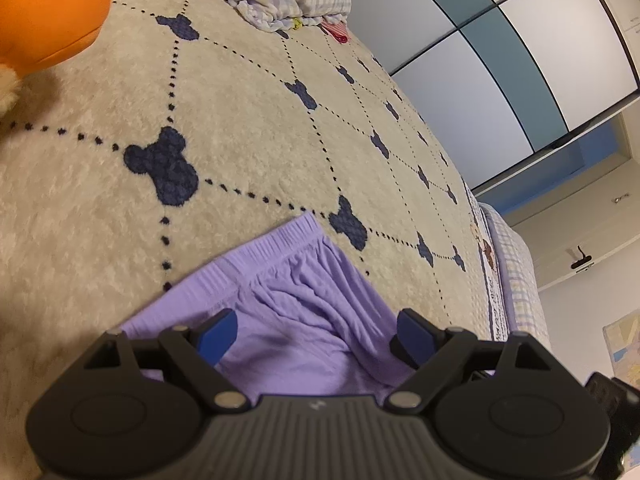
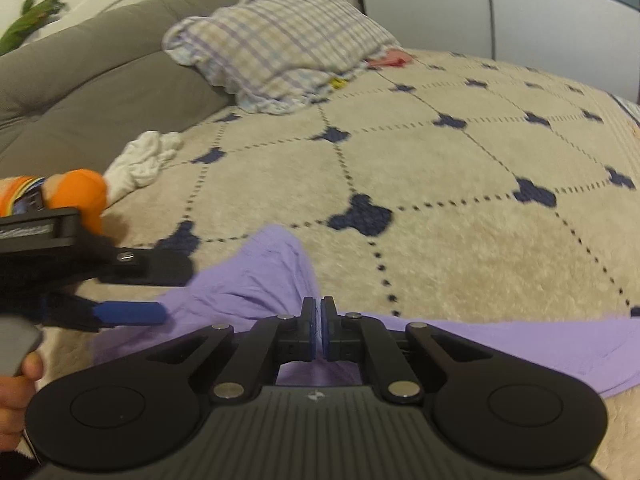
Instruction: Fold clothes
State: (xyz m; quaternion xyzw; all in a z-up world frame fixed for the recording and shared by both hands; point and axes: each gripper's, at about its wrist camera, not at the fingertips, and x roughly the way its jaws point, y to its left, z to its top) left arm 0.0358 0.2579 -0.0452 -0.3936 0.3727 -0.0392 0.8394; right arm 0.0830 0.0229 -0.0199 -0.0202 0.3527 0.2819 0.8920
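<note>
A lilac garment with an elastic waistband lies rumpled on a beige blanket patterned with navy bear heads. My left gripper hovers open just above it, blue pads wide apart with cloth beneath them. In the right wrist view the same lilac garment rises in a ridge to my right gripper, whose pads are shut on a pinch of the fabric. The left gripper enters from the left, open over the garment's left edge, held by a person's hand.
A plaid pillow and a pink item lie at the far end of the bed. A white crumpled cloth and an orange plush toy sit on the left by the grey headboard. A wardrobe stands beyond the bed's right edge.
</note>
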